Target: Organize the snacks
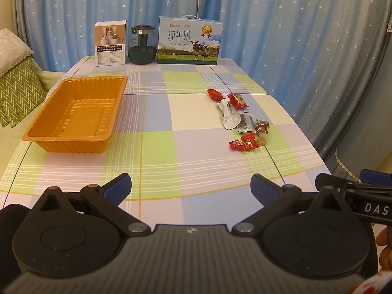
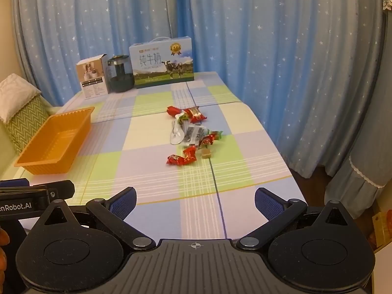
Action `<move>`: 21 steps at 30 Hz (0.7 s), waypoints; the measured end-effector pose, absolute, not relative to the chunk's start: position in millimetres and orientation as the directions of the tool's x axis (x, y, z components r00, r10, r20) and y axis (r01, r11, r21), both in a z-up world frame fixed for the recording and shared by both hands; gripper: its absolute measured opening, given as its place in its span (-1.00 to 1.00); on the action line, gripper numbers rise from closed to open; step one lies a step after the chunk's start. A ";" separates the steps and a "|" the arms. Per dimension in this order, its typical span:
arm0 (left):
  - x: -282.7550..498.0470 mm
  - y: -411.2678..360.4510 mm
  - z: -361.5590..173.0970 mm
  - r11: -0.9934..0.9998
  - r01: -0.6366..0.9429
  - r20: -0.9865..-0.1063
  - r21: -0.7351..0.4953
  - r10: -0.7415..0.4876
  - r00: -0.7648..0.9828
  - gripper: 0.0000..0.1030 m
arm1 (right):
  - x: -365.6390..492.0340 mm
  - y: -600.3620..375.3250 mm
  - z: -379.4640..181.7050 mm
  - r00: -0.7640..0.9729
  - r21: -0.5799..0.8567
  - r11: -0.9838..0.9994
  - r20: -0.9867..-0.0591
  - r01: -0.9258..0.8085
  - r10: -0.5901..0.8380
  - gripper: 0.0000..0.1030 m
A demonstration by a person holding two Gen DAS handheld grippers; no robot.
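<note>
An empty orange plastic tray (image 1: pixel 73 115) sits on the left of the checked tablecloth; it also shows in the right wrist view (image 2: pixel 55 142). A loose cluster of wrapped snacks (image 1: pixel 241 117) lies on the right: several red candies, a white packet, a dark packet and a small brown cube (image 2: pixel 206 153). It shows in the right wrist view too (image 2: pixel 192 134). My left gripper (image 1: pixel 191 188) is open and empty over the near table edge. My right gripper (image 2: pixel 195 202) is open and empty, also near the front edge, well short of the snacks.
At the table's back stand a white product box (image 1: pixel 110 42), a dark glass jar (image 1: pixel 142 45) and a milk carton box (image 1: pixel 189 40). Blue star curtains hang behind and to the right. A cushioned sofa (image 1: pixel 14 83) is left of the table.
</note>
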State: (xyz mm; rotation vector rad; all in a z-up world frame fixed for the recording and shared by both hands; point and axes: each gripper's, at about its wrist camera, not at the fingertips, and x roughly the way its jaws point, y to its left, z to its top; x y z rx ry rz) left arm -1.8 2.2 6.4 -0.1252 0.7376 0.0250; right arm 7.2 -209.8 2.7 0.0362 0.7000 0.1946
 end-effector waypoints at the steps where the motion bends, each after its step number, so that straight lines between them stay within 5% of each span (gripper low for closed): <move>1: -2.0 2.4 6.6 0.992 -0.067 -0.672 -0.106 -0.022 0.740 1.00 | 7.1 -209.6 2.6 0.748 0.098 0.981 -0.636 -0.166 0.190 0.99; 21: -3.1 2.1 8.2 0.992 -0.065 -0.670 -0.112 -0.027 0.742 1.00 | 6.5 -210.6 2.3 0.747 0.095 0.981 -0.638 -0.166 0.188 0.99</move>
